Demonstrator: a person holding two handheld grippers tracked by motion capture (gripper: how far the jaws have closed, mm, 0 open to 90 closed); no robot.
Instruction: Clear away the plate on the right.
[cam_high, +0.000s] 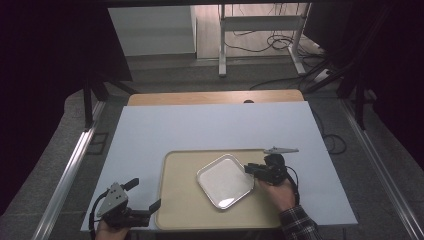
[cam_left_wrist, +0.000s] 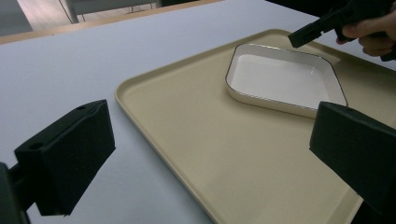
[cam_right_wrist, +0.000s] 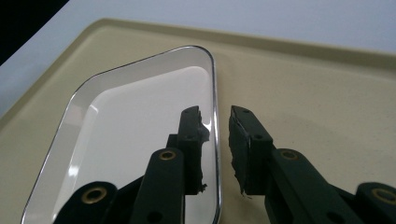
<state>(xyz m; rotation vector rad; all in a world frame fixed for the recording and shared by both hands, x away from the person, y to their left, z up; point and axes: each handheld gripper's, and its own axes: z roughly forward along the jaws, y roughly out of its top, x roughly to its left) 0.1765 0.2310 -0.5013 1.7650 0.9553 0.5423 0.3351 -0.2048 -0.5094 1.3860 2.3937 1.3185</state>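
A white rectangular dish (cam_high: 224, 181) with a thin metallic rim lies at an angle on a beige tray (cam_high: 182, 200). My right gripper (cam_high: 248, 169) is at the dish's right edge, held by a hand in a plaid sleeve. In the right gripper view its jaws (cam_right_wrist: 215, 114) straddle the dish's rim (cam_right_wrist: 215, 84), one pad inside and one outside, with a small gap on each side. My left gripper (cam_high: 143, 195) stands wide open at the tray's front left corner with nothing between its pads. In the left gripper view the dish (cam_left_wrist: 280, 79) lies ahead on the tray (cam_left_wrist: 187, 116).
The tray sits near the front of a white table top (cam_high: 210, 125), with bare white surface behind and to both sides. A wooden edge (cam_high: 215, 96) runs along the back. Beyond it are desk legs and floor cables.
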